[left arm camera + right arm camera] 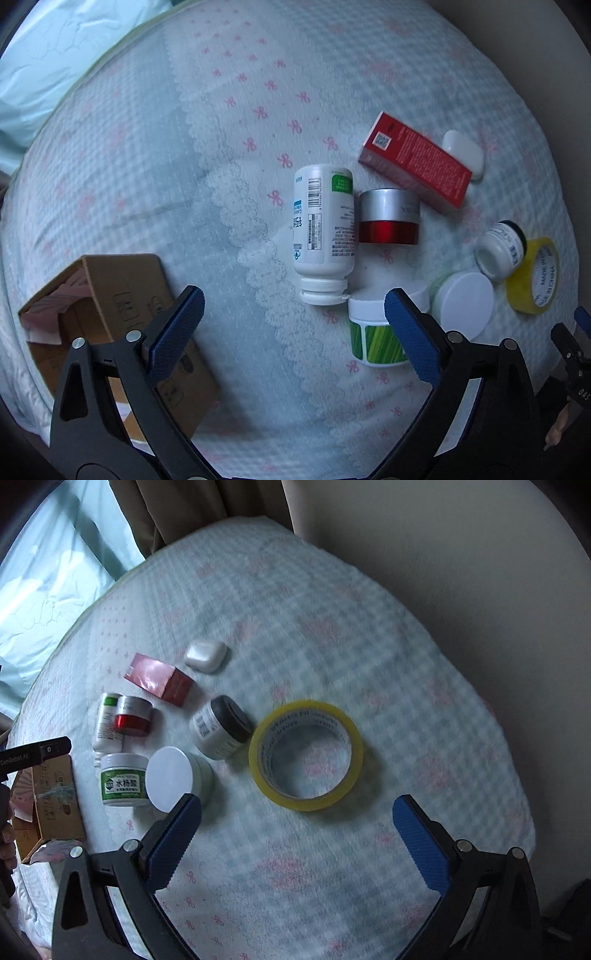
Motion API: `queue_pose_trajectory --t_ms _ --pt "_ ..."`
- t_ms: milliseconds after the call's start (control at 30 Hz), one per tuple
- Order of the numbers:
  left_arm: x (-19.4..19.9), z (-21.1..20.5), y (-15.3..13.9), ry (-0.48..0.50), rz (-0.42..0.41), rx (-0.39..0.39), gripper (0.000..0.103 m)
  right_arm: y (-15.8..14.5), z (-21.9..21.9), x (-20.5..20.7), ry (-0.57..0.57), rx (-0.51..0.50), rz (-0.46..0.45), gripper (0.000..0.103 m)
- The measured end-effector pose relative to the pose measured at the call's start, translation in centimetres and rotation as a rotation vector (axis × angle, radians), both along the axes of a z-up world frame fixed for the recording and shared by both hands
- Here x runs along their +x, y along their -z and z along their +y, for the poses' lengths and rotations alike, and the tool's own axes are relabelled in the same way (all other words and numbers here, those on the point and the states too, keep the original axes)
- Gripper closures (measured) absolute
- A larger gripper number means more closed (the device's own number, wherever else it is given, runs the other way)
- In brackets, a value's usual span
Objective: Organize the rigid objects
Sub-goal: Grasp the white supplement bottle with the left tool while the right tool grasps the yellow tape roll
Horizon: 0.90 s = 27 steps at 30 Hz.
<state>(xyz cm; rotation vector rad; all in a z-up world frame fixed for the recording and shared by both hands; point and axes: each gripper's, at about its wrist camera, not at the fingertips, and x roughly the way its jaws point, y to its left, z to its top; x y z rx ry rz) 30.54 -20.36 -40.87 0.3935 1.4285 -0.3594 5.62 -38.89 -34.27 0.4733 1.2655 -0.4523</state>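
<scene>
Rigid objects scattered on quilt, both grippers empty

Brown cardboard box (110,314) sits open at the left edge of the blue-checked quilt with pink bows (240,129). Left gripper (293,308) hangs over the quilt, jaws wide, nothing between them. Next, white pill bottle (323,229) lying on its side, touching the silver-and-red jar (388,218); green-labelled white jar (373,339) just below. Red carton (415,162) and white pebble-shaped case (463,153) lie further back. Yellow tape roll (306,755) lies flat ahead of the right gripper (297,816), jaws also wide, empty.
</scene>
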Motion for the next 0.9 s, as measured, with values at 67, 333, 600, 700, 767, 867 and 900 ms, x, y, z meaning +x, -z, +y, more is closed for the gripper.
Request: queue_pose_trajectory --t_ms 67,333,600,700,767,867,900 --pt "0.8 -0.1 2.0 0.003 0.026 0.013 0.006 2.0 0.2 0.2 0.0 0.011 0.035 0.0" --pt "2.5 -1.4 6.7 0.042 0.075 0.063 0.007 6.8 -1.2 1.9 0.013 0.042 0.081 0.0" --pt "4.3 -2.5 8.4 0.096 0.106 0.065 0.015 8.4 -4.0 3.5 0.069 0.04 0.143 0.0" --pt "4.9 -3.2 8.7 0.114 0.122 0.059 0.026 8.6 -4.9 4.1 0.074 0.05 0.157 0.0" --pt "5.3 -3.8 8.6 0.126 0.139 0.049 0.035 8.6 -5.4 4.4 0.081 0.066 0.158 0.0" --pt "5.7 -5.6 8.1 0.15 0.15 0.05 0.048 9.1 -5.5 5.0 0.088 0.047 0.165 0.0" --pt "5.8 -6.5 8.4 0.157 0.149 0.054 0.052 8.9 -5.4 5.1 0.093 0.038 0.162 0.0"
